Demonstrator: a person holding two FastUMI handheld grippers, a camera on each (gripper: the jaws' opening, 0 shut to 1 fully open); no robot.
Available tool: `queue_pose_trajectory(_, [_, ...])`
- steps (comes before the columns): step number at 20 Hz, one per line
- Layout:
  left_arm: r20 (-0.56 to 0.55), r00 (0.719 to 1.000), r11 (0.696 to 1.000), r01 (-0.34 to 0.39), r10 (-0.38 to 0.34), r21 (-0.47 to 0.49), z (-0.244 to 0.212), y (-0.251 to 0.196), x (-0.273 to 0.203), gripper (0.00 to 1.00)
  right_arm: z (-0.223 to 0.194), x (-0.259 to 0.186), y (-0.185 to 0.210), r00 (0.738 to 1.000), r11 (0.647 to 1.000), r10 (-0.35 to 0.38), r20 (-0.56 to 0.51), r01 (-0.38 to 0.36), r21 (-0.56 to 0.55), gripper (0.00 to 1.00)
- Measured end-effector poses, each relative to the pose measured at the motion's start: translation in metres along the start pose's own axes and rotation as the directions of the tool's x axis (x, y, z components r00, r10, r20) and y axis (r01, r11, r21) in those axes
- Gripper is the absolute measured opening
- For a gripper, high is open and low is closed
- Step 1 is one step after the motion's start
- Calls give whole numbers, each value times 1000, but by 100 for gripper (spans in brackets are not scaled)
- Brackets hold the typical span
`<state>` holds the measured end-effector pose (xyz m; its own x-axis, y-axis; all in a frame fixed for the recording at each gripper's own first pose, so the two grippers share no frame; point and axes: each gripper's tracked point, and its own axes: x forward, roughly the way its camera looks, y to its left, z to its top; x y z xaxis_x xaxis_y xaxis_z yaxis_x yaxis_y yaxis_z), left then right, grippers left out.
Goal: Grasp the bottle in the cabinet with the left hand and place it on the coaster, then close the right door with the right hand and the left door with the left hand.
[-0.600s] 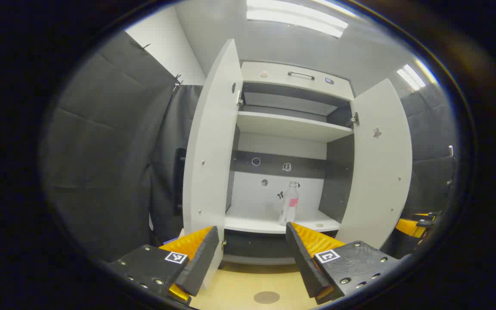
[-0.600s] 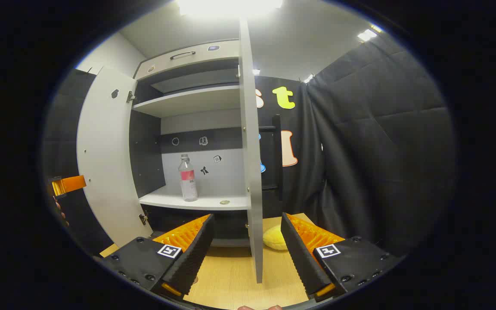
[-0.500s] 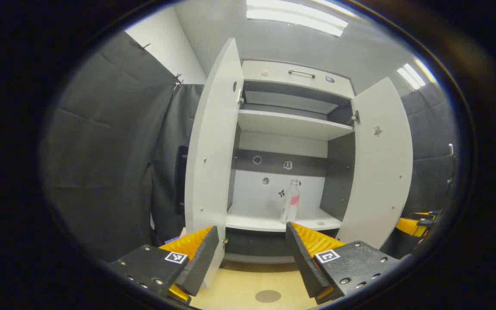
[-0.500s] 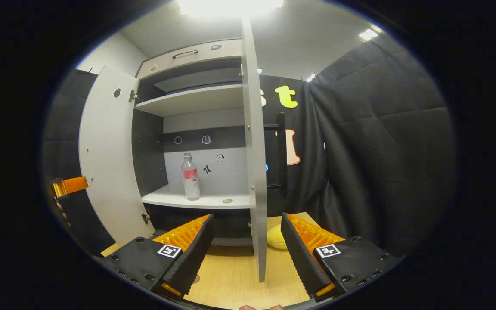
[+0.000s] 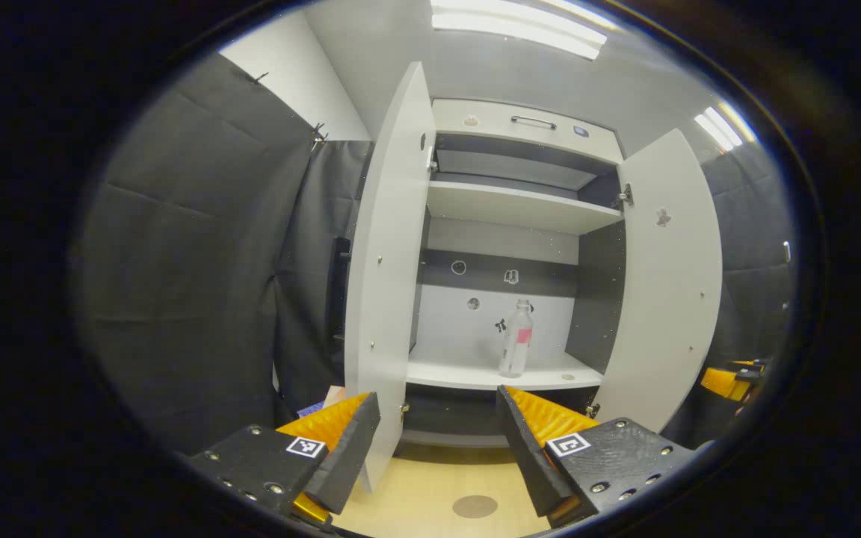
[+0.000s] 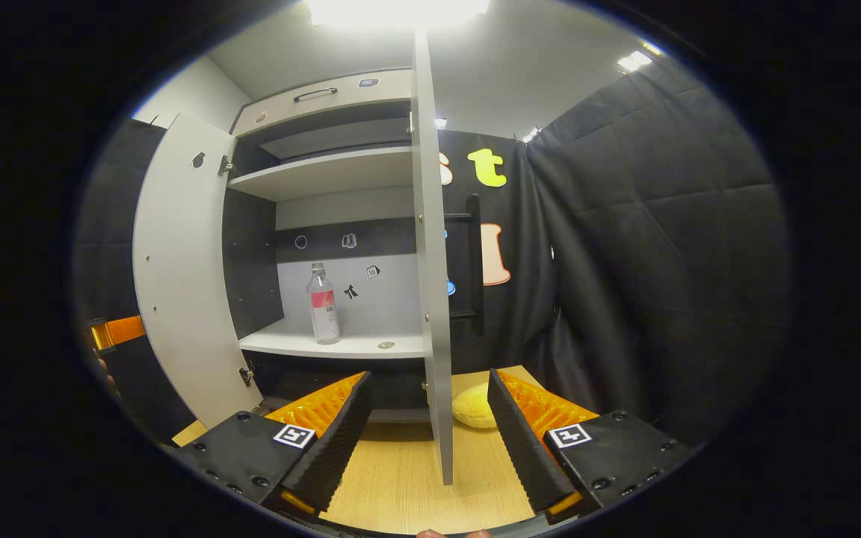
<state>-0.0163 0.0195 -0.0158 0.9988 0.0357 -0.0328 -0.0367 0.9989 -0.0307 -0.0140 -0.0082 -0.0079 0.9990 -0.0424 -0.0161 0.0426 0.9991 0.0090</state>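
Cabinet (image 5: pixel 524 127) shifted right since earlier; bottle (image 5: pixel 516 349) still shelved upright

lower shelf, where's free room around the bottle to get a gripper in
The lower shelf is bare between the bottle and the dark side wall. On its other side lies only a small round thing. Both doors stand open, so the front is unblocked.

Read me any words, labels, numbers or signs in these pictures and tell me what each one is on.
No text can be read here.
Bottle: the pink label's print is too small to read.
Cabinet: small stickers on the back panel and top drawer front are too small to make out.
Left gripper and right gripper: square black-and-white coded markers, no words.
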Motion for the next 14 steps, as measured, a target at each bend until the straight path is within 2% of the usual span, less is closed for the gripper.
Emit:
queue_pose_trajectory(2, [7,1000,1000,-1,1,-11,1,5,-1,92,1,-3,-2,1000,1000,-12,-2,12,6,96])
queue_pose_trajectory(7, [-14,1000,999,8,-7,37,-12,15,-16,91,8,-13,-8,998,998,-55,13,55,1,97])
queue_pose_trajectory(10, [-60,998,999,34,-34,-14,-34,12,-24,91,6,-20,-9,997,997,-71,6,71,-12,97])
queue_pose_trajectory(14, [-86,992,996,86,-89,-38,-47,1,-28,91,12,-35,-25,991,991,-136,18,136,-3,97])
